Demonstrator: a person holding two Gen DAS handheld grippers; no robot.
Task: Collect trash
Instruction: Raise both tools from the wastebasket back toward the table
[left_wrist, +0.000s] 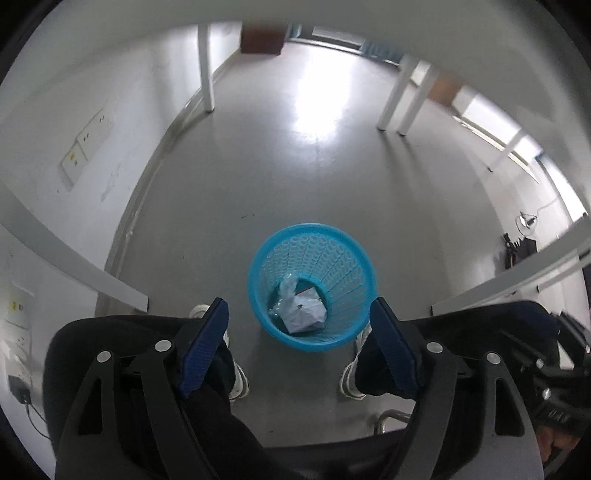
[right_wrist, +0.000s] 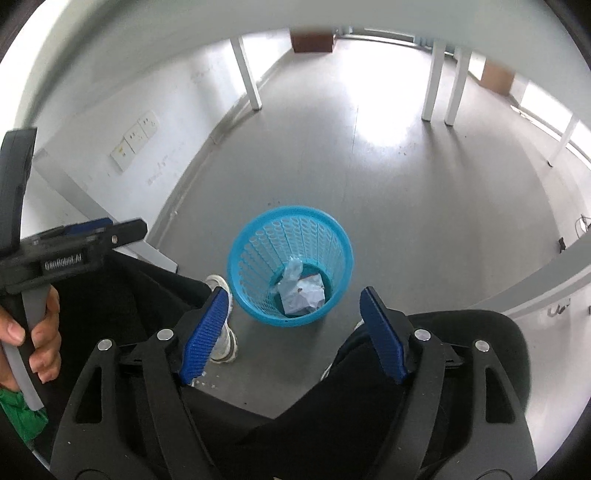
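Observation:
A blue mesh wastebasket (left_wrist: 343, 254) stands on the grey floor between the person's feet; it also shows in the right wrist view (right_wrist: 258, 251). Crumpled white paper (left_wrist: 304, 314) and a clear plastic wrapper (left_wrist: 287, 287) lie in its bottom, also seen in the right wrist view as paper (right_wrist: 304, 293) and wrapper (right_wrist: 292, 271). My left gripper (left_wrist: 300, 314) is open and empty, held above the basket. My right gripper (right_wrist: 291, 301) is open and empty, also above the basket. The left gripper's body (right_wrist: 70, 247) shows at the left of the right wrist view, held in a hand.
The person's legs in black trousers and white shoes (left_wrist: 236, 376) flank the basket. White table legs (left_wrist: 206, 66) stand on the floor farther off. A wall with sockets (left_wrist: 86, 144) runs along the left. White table edges (left_wrist: 74, 258) frame both sides.

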